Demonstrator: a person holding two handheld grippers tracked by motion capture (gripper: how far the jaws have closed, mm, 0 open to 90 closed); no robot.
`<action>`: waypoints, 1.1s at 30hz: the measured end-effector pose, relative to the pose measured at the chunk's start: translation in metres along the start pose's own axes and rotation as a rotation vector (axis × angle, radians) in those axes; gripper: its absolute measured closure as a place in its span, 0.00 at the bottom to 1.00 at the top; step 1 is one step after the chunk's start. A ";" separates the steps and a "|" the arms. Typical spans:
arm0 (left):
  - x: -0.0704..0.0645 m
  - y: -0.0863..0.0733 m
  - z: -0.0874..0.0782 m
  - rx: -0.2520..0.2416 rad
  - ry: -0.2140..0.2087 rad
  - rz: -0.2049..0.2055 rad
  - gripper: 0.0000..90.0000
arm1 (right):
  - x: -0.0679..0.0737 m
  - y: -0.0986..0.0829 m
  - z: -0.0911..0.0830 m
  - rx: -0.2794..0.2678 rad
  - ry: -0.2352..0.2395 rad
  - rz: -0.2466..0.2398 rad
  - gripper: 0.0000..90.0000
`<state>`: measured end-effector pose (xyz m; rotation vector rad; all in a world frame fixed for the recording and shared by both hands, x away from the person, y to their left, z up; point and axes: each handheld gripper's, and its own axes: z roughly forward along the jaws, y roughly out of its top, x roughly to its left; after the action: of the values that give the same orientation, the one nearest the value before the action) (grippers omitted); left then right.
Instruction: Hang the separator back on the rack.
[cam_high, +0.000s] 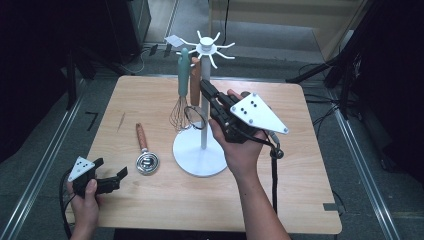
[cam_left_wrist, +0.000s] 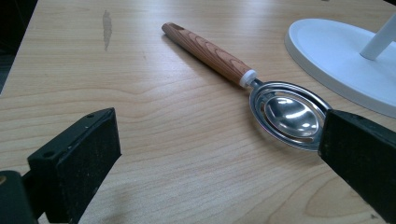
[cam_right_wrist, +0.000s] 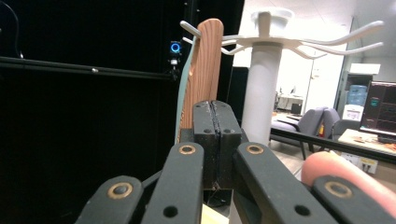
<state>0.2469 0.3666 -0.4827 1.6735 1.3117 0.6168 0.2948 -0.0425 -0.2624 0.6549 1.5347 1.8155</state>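
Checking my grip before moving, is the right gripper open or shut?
Shut: the right gripper shows its jaws pressed together, nothing visible between, by the wooden handle.

The worktop (cam_left_wrist: 154, 116) is pale wood with wavy grain, smooth and a little dull. The spoon (cam_left_wrist: 285, 112) lying on it has a bright, shiny metal bowl like a mirror and a brown handle with a wood pattern — a small white plastic ring joins them. The stand (cam_high: 203, 150) looks like smooth white plastic. Both the left tool (cam_left_wrist: 219, 154) and the right tool (cam_right_wrist: 216, 126) are matt black, with slightly rough pads (cam_left_wrist: 100, 144) — brass-coloured pins show on the right one.
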 end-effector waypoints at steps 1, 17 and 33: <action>0.000 0.000 0.000 0.000 0.002 -0.002 0.00 | -0.001 0.000 -0.001 0.000 -0.003 -0.001 1.00; 0.000 0.000 0.000 0.008 0.005 -0.001 0.00 | -0.027 -0.031 -0.024 0.095 -0.113 0.019 0.97; 0.003 0.000 0.001 0.014 0.028 -0.054 0.00 | -0.048 -0.087 -0.062 0.234 -0.159 0.039 0.82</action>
<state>0.2485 0.3693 -0.4831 1.6404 1.3799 0.6020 0.2948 -0.1116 -0.3569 0.9233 1.6489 1.5828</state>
